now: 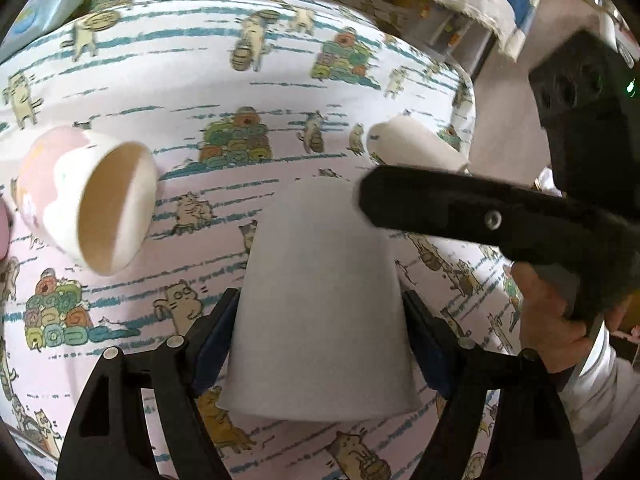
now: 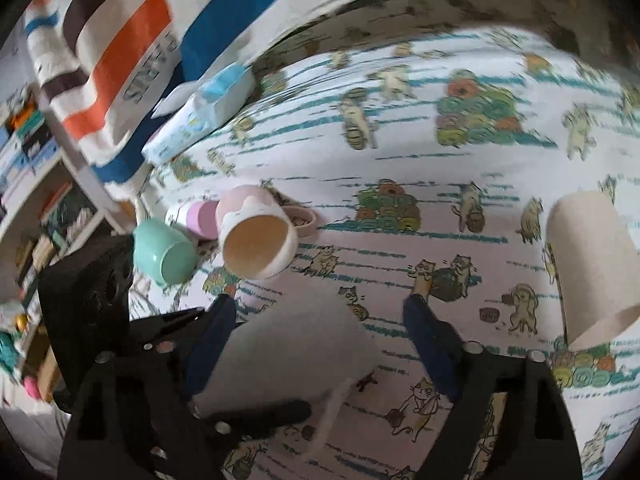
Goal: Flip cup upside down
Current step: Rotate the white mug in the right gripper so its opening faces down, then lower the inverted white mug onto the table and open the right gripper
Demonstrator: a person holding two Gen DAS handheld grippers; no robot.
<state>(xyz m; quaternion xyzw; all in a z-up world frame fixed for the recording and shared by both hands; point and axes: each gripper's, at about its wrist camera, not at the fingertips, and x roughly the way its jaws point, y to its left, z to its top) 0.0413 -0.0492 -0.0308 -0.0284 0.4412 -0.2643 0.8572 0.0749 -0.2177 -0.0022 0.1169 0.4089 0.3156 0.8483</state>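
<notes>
A white paper cup (image 1: 320, 300) sits between my left gripper's (image 1: 320, 344) blue-padded fingers, base away from the camera and rim near it; the pads touch its sides. The same cup shows tilted in the right wrist view (image 2: 296, 352), with the left gripper's black fingers clamped on it. My right gripper (image 2: 320, 336) is open, its fingers astride the cup without touching it. In the left wrist view one right finger (image 1: 460, 204) reaches over the cup's base.
A pink-and-white cup (image 1: 92, 204) lies on its side on the cat-print tablecloth (image 1: 280, 80). Another white cup (image 1: 416, 144) lies at the right. A mint cup (image 2: 164, 256), a lilac cup (image 2: 200, 220) and a wipes pack (image 2: 200, 116) lie at the left.
</notes>
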